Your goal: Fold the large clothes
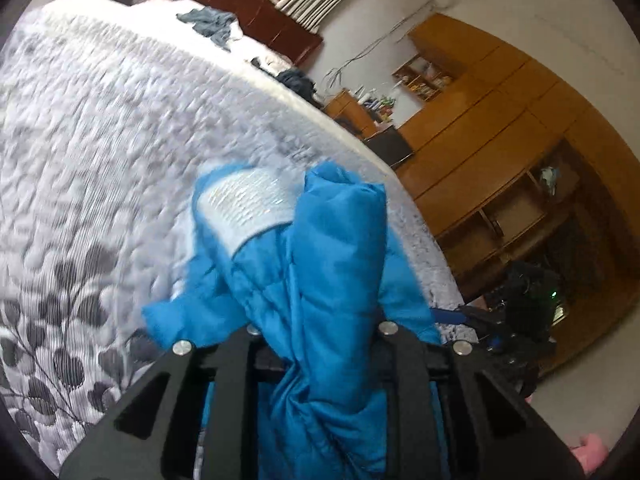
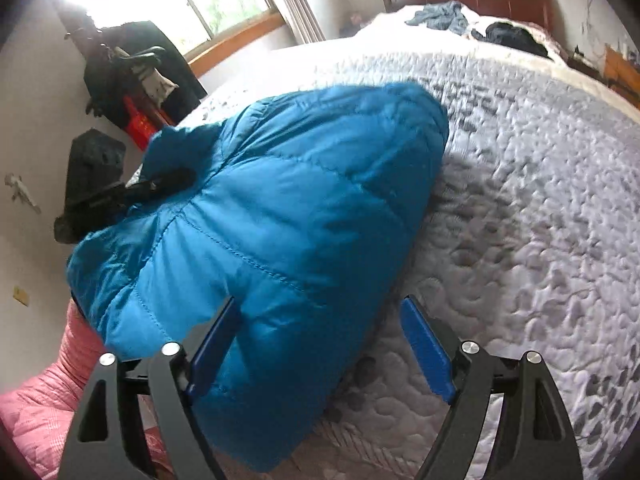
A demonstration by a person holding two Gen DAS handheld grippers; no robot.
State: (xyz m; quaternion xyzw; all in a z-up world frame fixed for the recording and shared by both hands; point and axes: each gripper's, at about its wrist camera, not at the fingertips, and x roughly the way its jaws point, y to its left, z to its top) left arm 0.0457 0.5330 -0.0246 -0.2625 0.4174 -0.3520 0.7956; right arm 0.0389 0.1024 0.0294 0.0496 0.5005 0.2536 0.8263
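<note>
Left wrist view: left gripper (image 1: 320, 360) clamped on bunched fold of one blue jacket (image 1: 312, 264), fabric running straight ahead, up from jaws, near bed (image 1: 100, 128) edge; white lining showing.

Right wrist view: right gripper (image 2: 320, 344) wide open, empty; left finger touching jacket (image 2: 280, 200), bulk ahead-left at bed's near edge. Two clothes heaps (image 2: 440, 16) by headboard.

We see a blue jacket (image 2: 280, 216) made of smooth, slightly shiny puffy cloth with stitched lines. Its inside (image 1: 244, 208) looks silvery and shiny. The bed cover (image 2: 540, 208) is soft, bumpy quilted cloth, not shiny. The fingers (image 2: 426, 354) have smooth blue pads on black matt plastic arms with shiny metal bolts. The wardrobe (image 1: 492, 128) is glossy wood.
</note>
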